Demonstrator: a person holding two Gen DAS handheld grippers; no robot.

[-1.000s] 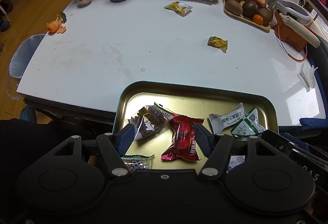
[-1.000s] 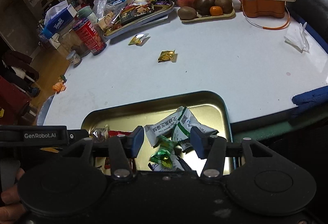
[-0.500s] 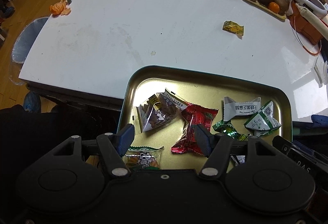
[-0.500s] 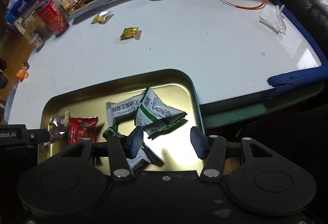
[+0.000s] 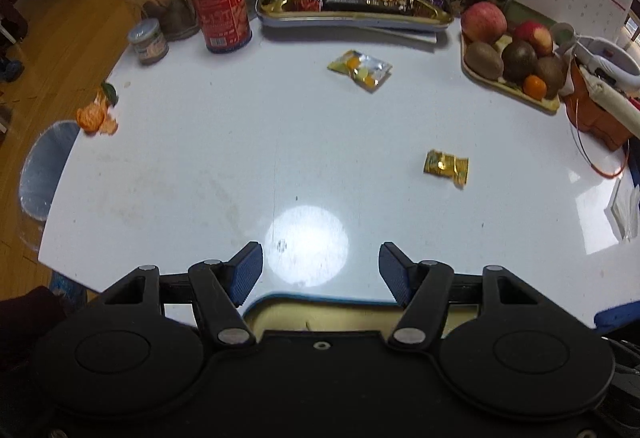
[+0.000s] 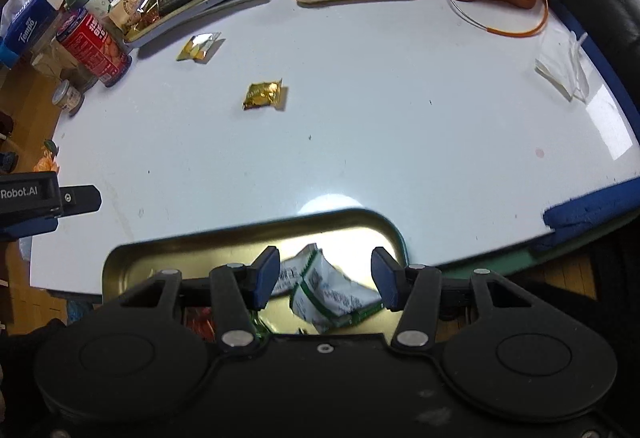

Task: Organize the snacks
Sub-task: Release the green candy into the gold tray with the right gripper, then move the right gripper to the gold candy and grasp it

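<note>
Hiding most of the gold tray (image 6: 168, 252): both grippers' bodies, jaws spread, empty.

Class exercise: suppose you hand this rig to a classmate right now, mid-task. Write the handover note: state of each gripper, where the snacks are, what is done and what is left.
Left gripper: open, empty, above the bare white table just past the near tray's rim.
Right gripper: open, empty, over the near gold tray, above the white-and-green packets.
Done: several wrapped snacks already lie in the near tray.
Left: two loose snacks on the table, the gold candy mid-table and the clear fruit-candy packet farther back, near the full far tray.
Suggested next move: probably fetch the gold candy first, since it lies closer.
</note>
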